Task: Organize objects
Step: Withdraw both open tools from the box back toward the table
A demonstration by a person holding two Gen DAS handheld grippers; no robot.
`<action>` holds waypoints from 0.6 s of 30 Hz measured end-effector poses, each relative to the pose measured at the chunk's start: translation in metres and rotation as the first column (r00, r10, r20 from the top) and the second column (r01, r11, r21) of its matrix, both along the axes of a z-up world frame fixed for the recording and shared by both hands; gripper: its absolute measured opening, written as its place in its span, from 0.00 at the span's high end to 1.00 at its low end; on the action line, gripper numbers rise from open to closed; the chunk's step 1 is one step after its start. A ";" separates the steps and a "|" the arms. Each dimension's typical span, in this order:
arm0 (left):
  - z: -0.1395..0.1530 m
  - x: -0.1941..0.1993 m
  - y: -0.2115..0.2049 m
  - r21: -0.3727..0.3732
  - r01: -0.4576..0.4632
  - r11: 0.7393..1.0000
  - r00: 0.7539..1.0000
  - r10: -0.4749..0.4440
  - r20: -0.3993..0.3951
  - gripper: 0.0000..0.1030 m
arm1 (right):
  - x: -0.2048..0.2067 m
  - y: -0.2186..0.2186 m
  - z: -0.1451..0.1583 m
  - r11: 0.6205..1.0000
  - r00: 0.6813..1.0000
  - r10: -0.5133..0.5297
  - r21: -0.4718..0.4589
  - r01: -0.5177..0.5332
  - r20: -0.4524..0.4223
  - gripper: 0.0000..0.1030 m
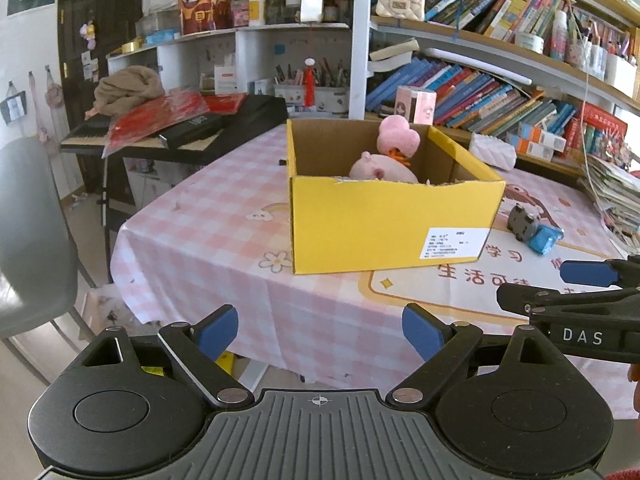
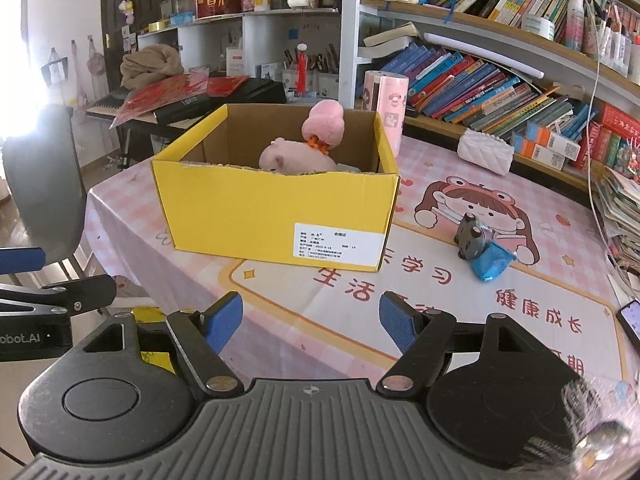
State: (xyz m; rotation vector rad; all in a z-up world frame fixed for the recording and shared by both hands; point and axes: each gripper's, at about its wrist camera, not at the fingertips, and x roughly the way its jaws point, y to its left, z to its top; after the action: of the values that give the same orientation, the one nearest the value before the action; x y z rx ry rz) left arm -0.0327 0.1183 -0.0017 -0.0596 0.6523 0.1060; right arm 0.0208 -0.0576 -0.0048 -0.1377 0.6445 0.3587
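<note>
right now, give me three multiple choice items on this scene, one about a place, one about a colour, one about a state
1. Where does the grey and blue toy lie?
A. inside the box
B. on the tablecloth, to the right of the box
C. on the bookshelf

2. What colour is the outside of the cardboard box?
A. yellow
B. green
C. white

3. How are the right tool and left tool?
A. both shut on toys
B. right shut on the toy, left open
C. both open and holding nothing

Answers:
1. B, the toy rests on the pink checked tablecloth, apart from the box's right wall.
2. A, its outer walls are yellow, with a white label on the front.
3. C, in each wrist view the blue pads stand apart with only tablecloth between them, while the pink plush toys sit in the box.
</note>
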 end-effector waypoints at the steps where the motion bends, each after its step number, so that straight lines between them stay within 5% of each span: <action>1: 0.000 -0.001 0.000 -0.001 0.003 1.000 1.000 -0.003 -0.002 0.11 | -0.002 -0.001 -0.001 1.000 1.000 -0.004 -0.001 0.004 0.000 0.28; 18: -0.006 -0.006 -0.027 -0.007 0.112 0.994 0.994 -0.112 -0.022 0.11 | -0.027 -0.034 -0.009 0.994 0.994 -0.111 -0.011 0.111 -0.020 0.23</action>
State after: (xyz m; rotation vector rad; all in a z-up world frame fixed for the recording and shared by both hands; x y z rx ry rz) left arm -0.0392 0.0909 -0.0077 -0.0270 0.6769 -0.0029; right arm -0.0059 -0.0921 -0.0139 -0.1072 0.6713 0.2498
